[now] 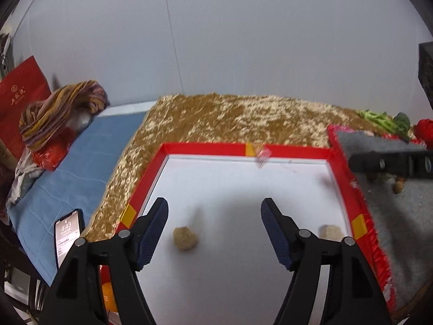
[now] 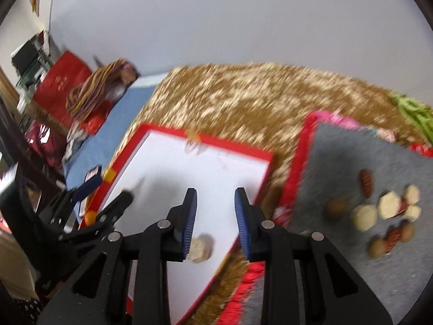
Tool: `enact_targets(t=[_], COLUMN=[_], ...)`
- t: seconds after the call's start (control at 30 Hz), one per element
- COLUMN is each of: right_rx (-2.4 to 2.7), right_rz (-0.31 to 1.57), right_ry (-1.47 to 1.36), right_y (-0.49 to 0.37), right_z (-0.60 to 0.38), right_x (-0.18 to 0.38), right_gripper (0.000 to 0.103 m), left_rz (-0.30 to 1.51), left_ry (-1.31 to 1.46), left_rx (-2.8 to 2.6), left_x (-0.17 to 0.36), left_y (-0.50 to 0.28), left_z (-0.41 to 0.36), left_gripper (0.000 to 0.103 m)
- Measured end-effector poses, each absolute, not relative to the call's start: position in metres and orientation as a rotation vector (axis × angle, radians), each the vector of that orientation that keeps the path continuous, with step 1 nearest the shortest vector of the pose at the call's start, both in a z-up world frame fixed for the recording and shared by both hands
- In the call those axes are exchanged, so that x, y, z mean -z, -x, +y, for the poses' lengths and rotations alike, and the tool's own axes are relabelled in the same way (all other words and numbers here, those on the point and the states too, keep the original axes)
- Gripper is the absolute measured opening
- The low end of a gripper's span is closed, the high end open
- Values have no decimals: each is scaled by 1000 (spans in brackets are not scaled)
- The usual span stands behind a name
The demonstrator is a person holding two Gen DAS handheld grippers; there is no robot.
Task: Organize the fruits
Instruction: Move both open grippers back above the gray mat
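A red-rimmed box with a white floor (image 1: 243, 195) (image 2: 216, 178) lies on a golden cloth. Two beige, rough fruits rest inside it: one (image 1: 185, 237) between my left gripper's fingers but lying free on the floor, the other (image 1: 330, 231) at the right wall, the same fruit (image 2: 201, 247) that shows below my right gripper. My left gripper (image 1: 215, 208) is open wide over the box. My right gripper (image 2: 215, 200) is open and empty, above the box's right edge. On the grey mat (image 2: 351, 162) lie several brown, red and pale fruits (image 2: 389, 205).
A phone (image 1: 67, 233) lies on a blue cloth (image 1: 81, 168) to the left of the box. A striped bundle (image 1: 62, 108) and a red bag (image 1: 21, 92) stand at the back left. Green vegetables (image 1: 384, 119) lie behind the grey mat. An orange object (image 1: 108, 296) sits at the box's near left corner.
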State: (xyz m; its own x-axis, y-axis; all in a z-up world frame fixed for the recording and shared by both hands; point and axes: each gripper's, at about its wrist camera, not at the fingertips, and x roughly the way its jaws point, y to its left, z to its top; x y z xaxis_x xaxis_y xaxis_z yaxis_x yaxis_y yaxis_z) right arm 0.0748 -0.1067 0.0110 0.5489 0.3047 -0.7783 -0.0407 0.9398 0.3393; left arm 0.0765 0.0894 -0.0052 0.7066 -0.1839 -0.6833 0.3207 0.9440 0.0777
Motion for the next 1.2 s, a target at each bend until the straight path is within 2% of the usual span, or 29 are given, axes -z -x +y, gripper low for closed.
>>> enact_targets(t=[0.1,0.27,0.4,0.57,0.63,0.7,0.73,0.93,1.2], right_rx=[-163,-86,-36,66,113,181,201,211,169], right_rz=[940,891,857,726,663,616,599,562,502], right_ry=[-297,-308,-306,-243,-204,-159,-162,-153,-175], right_y=[-73,-64,-45,-2,17,36,45,82,108], right_z=[-120,-144,-166,-193,-202,-213,-218,-248,-263], right_x=[-24,-42,-55,-81,-93,-102,-105,-120,-119], right_gripper=[30,31,38,40,50,86,89,90,93], left_rz=[712,706,697,624,595,566,565,673,641], left_ry=[-208,-219,-207,-151,-131,-110,-104,-113,-111], left_rx=[315,373,406,372,349,347,356,354,280], left_x=[0,-6,-18,-54,-71,-86,-92,-110,-120], left_y=[-71,-64,-55,-40,-34,-27,-25,-20,2], left_z=[84,72,61,50,45,34,29,-15,-63], left_gripper=[78,78,79,82,83,86,86,86,87])
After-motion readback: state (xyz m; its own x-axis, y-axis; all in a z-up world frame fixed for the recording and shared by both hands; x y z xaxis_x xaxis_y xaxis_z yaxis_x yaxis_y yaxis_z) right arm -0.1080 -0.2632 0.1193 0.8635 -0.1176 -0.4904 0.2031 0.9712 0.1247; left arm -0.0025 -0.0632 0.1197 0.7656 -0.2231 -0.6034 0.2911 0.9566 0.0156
